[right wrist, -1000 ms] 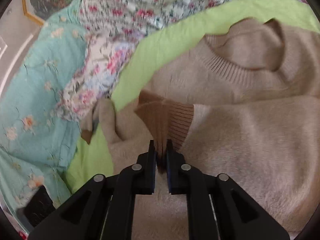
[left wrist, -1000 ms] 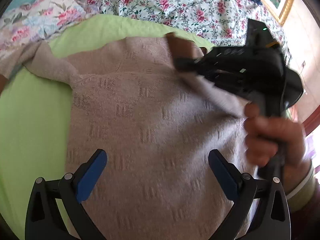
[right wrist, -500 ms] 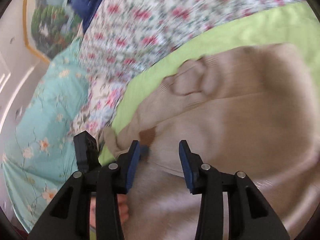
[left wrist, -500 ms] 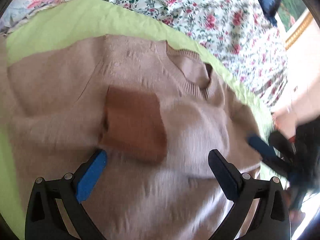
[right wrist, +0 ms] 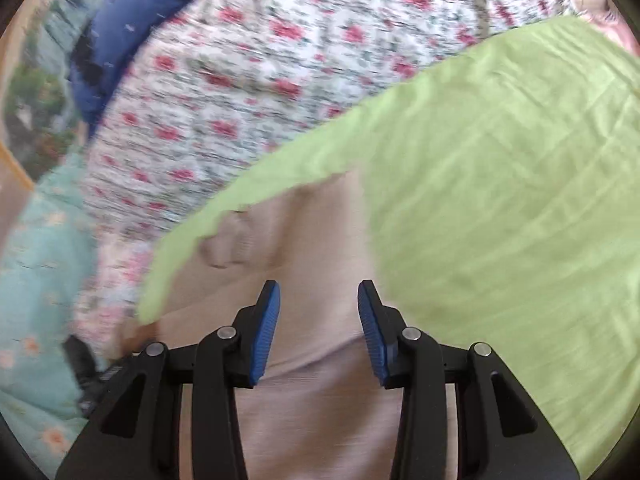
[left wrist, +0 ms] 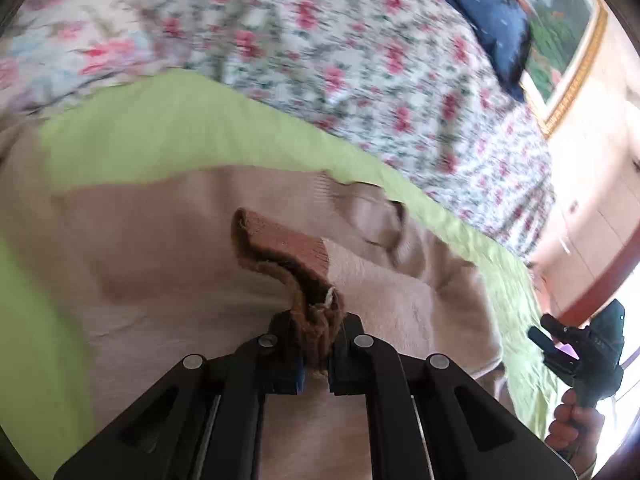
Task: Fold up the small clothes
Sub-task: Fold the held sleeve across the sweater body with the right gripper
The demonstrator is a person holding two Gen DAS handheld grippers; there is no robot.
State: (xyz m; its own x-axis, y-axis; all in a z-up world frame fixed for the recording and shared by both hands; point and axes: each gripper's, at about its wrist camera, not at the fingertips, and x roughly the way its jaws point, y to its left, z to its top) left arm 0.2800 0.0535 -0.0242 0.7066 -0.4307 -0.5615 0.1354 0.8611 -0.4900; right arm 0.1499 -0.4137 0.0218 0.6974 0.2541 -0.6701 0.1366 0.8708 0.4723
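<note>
Left wrist view: the left gripper (left wrist: 316,350), just snapped closed, pinches the brown ribbed cuff (left wrist: 288,252) of a beige knitted sweater (left wrist: 160,272) spread on a lime-green sheet (left wrist: 168,132).

Right wrist view: the right gripper (right wrist: 319,328), part open after widening, holds nothing above the sweater's near edge.

A bed fills the room, spread with a lime-green sheet (left wrist: 168,136) over a rose-printed quilt (left wrist: 360,52). A dark blue pillow (left wrist: 492,12) lies near a gilt-framed picture (left wrist: 560,40) on the pale wall. A turquoise flowered cover (right wrist: 36,256) lies alongside. Daylight glares at the edge.
</note>
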